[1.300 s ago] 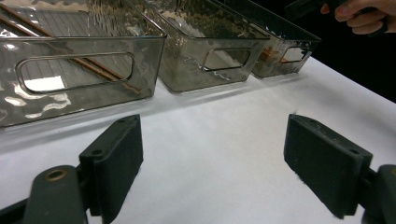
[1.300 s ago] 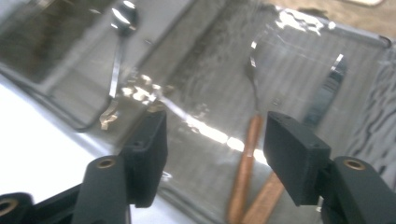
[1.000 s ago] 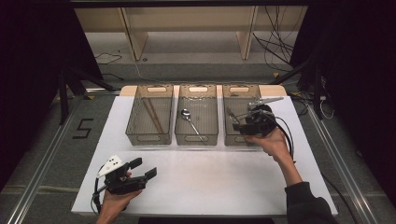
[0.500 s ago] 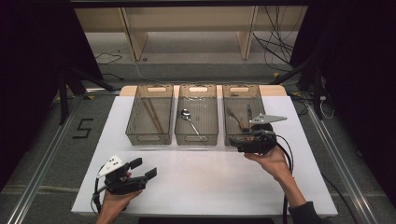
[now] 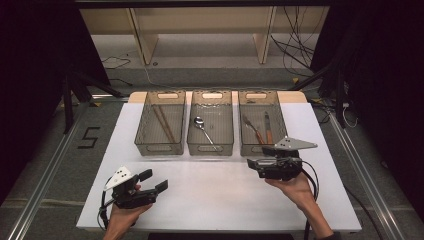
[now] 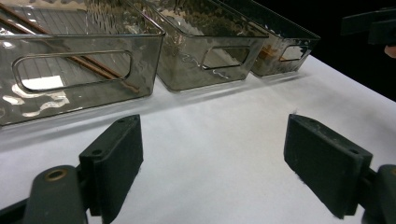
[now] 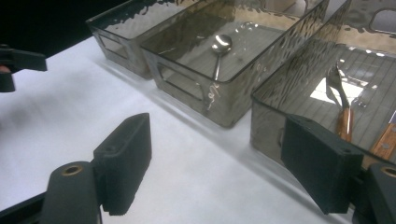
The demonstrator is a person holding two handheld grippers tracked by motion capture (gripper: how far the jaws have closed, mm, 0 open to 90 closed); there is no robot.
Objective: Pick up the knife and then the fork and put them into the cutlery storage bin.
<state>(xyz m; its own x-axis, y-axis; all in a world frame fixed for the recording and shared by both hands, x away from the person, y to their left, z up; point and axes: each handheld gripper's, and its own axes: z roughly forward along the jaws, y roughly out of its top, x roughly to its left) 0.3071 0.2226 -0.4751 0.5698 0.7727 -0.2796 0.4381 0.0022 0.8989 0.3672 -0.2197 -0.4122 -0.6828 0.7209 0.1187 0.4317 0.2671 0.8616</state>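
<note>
Right gripper [image 5: 256, 164] withdrawn from the smoky clear plastic right-hand bin [image 5: 280, 125], jaws just opened, empty.
Wooden-handled fork [image 5: 253, 128] and knife [image 5: 268, 129] lie inside, at twelve o'clock. Left gripper [image 5: 152, 180] idles open. Sorting step appears complete; next item needed.

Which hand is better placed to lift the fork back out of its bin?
Probably right. The right gripper hangs open just before the right bin, where the fork lies beside a knife. The left gripper, also open, rests far off at the table's near edge.
</note>
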